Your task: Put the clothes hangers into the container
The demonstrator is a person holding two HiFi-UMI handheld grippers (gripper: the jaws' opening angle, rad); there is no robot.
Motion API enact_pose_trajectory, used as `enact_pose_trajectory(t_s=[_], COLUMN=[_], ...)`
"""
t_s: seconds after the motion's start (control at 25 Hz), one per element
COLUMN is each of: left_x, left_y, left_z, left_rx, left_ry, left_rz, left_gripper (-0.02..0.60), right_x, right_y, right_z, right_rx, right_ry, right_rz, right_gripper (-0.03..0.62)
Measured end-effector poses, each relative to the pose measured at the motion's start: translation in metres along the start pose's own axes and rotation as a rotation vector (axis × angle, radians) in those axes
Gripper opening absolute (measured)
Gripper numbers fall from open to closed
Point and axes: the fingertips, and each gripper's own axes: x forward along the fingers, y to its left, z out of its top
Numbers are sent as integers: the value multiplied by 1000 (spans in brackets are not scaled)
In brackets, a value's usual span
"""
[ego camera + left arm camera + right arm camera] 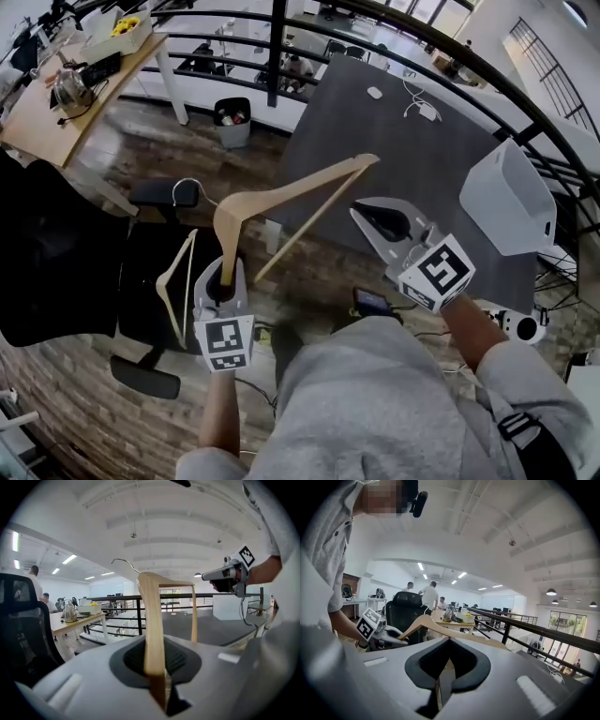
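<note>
My left gripper [225,272] [158,677] is shut on one arm of a pale wooden clothes hanger [281,202] [152,620], which it holds up in the air over the floor. The hanger's metal hook [123,563] points away from me. My right gripper [361,214] [443,677] hovers just right of the hanger's bar, apart from it, jaws together with nothing in them. A second wooden hanger [175,281] lies on the black chair seat at the left. The white container [506,202] [227,606] stands on the dark grey table [394,141] at the right.
A black office chair [47,253] fills the left side. A black railing [281,42] runs behind the table. A wooden desk [66,103] with clutter and a waste bin [232,120] stand at the back left. People are at desks in the distance [429,595].
</note>
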Motion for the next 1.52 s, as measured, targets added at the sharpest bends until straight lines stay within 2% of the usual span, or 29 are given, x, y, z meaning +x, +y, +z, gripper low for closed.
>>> enact_pose_trajectory(t_s=[0.12, 0.36, 0.88, 1.2, 1.52], left_x=[21, 70, 167, 221, 274], left_y=[-35, -125, -320, -457, -592], left_z=[5, 35, 117, 183, 248], left_rx=[7, 86, 326, 529, 811], left_ry=[23, 31, -16, -98, -221], left_rz=[-35, -127, -278, -408, -562], left_gripper=[54, 52, 52, 52, 52], right_x=[-28, -108, -291, -390, -463], right_y=[-25, -86, -208, -263, -284], right_z=[-16, -58, -138, -180, -216], right_rx=[20, 47, 180, 244, 273], right_ry=[-8, -26, -130, -201, -216], right_rz=[-33, -133, -370, -499, -602], right_gripper=[-2, -2, -2, -2, -2])
